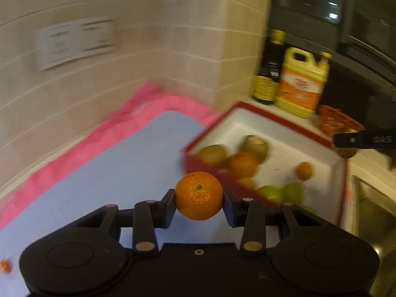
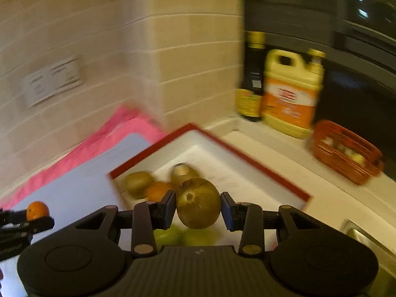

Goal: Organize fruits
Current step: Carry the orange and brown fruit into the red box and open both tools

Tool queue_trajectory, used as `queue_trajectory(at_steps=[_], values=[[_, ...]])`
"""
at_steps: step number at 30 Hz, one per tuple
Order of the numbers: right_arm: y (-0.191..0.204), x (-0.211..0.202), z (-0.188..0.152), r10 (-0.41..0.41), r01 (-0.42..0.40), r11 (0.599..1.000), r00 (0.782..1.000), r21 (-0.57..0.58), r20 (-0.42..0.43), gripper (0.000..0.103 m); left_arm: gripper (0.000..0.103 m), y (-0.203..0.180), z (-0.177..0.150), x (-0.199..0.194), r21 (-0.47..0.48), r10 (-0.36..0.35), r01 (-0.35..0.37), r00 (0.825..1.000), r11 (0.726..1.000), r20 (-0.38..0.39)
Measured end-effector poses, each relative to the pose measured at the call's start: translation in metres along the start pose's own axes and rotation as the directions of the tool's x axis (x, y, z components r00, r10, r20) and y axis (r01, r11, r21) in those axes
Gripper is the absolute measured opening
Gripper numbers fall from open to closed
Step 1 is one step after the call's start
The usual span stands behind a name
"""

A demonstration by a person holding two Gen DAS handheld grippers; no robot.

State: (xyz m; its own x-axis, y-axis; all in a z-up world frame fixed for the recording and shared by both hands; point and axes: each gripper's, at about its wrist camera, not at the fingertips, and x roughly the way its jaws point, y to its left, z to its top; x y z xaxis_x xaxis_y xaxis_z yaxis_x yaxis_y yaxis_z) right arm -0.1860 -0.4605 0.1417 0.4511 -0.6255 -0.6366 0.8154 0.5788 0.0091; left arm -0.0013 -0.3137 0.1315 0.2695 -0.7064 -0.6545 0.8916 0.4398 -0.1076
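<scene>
My left gripper (image 1: 199,204) is shut on an orange (image 1: 199,195) and holds it above the blue mat (image 1: 118,173), just left of the red-rimmed white box (image 1: 284,123). The box holds brown kiwis (image 1: 212,154), oranges (image 1: 243,165) and green fruits (image 1: 282,193). My right gripper (image 2: 198,206) is shut on a brown kiwi (image 2: 198,203) above the same box (image 2: 247,158), where kiwis (image 2: 138,183), an orange (image 2: 158,190) and green fruit (image 2: 173,235) lie. The left gripper with its orange (image 2: 37,210) shows at the far left of the right wrist view.
A pink cloth (image 1: 153,104) lies under the mat against the tiled wall. A yellow jug (image 1: 302,81) and dark bottle (image 1: 269,66) stand behind the box. A red basket (image 2: 346,153) sits on the white counter. A metal sink (image 1: 376,217) is at the right. A small orange (image 1: 5,266) lies at the mat's near left.
</scene>
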Motion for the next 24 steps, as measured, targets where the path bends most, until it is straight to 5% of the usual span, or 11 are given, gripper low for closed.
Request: queue_trajectory(at_steps=[5, 11, 24], values=[[-0.046, 0.021, 0.012, 0.019, -0.015, 0.993, 0.999, 0.113, -0.038, 0.041, 0.048, -0.037, 0.03, 0.03, 0.07, -0.088, 0.088, 0.996, 0.994, -0.002], [-0.063, 0.052, 0.023, 0.028, -0.022, 0.995, 0.998, 0.094, -0.063, 0.041, 0.048, -0.089, 0.051, 0.082, 0.16, -0.015, 0.028, 0.997, 0.987, -0.082], [-0.071, 0.125, 0.031, 0.027, -0.008, 0.992, 0.988, 0.122, -0.151, 0.041, 0.048, -0.114, 0.056, 0.149, 0.21, -0.059, 0.099, 0.98, 0.973, -0.187]])
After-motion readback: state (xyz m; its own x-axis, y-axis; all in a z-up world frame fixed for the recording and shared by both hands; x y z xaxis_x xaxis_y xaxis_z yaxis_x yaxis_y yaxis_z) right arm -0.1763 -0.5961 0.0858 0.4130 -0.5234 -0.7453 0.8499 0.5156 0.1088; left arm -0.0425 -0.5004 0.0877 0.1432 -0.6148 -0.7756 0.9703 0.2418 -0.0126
